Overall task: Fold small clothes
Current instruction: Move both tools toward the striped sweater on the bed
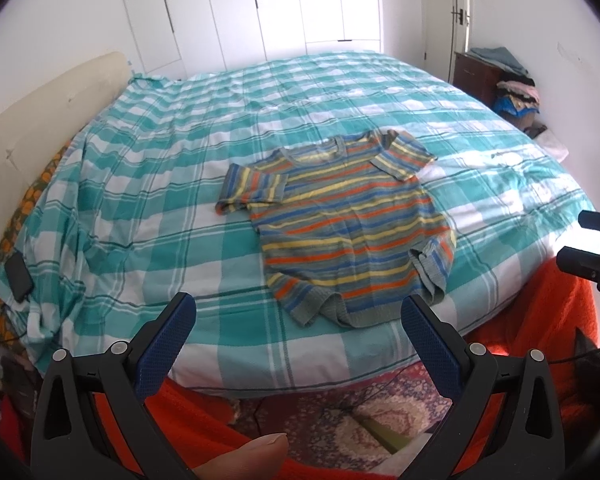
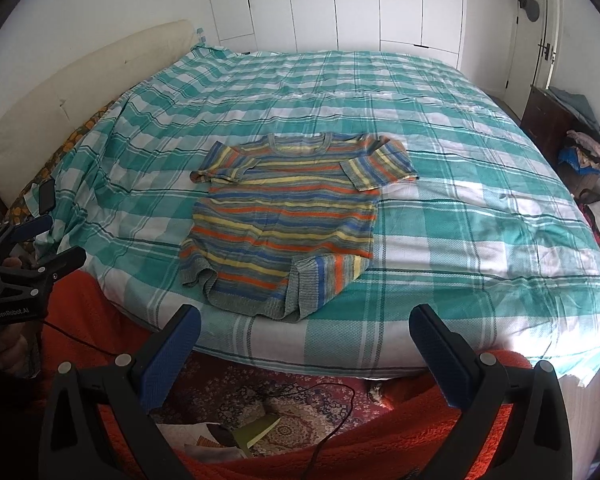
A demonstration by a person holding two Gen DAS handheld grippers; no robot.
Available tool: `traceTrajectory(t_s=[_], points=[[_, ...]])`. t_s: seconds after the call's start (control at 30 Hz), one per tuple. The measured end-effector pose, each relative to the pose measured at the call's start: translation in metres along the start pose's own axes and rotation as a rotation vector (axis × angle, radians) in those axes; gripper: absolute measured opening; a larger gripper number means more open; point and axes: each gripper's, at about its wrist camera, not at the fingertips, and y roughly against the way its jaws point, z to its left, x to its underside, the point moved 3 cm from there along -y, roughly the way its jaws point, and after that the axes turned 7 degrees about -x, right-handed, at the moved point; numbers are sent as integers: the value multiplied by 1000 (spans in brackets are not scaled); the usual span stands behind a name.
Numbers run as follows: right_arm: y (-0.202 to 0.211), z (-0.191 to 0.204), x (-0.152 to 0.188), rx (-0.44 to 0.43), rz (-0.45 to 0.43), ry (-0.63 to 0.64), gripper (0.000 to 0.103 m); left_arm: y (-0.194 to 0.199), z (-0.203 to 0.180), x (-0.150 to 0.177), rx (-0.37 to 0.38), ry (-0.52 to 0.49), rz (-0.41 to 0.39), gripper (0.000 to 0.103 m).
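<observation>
Shirt (image 1: 348, 224): laid flat on the bed (image 1: 148, 184) ahead of both sets of fingers, spread for folding.
Left gripper (image 1: 296, 326): fingers held released, nothing grasped.
Right gripper (image 2: 306, 334): fingers likewise parted, kept short of the hem.

The bed (image 2: 440, 216) wears a teal-and-white checked cover. A striped short-sleeved shirt (image 2: 284, 216) lies flat on it near the front edge, and a dark phone (image 1: 19, 276) rests at its left side.
</observation>
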Motion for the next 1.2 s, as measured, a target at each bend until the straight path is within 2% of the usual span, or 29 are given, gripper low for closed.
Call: traceTrajectory(t_s=[0.33, 0.7, 1.2], points=[[2, 0, 0, 3, -2, 4, 103, 2, -5, -3, 10, -7, -5, 102], [21, 8, 1, 7, -25, 8, 103, 22, -4, 0, 23, -4, -38, 102], [81, 39, 31, 9, -146, 59, 103, 95, -3, 32, 14, -3, -173, 102]])
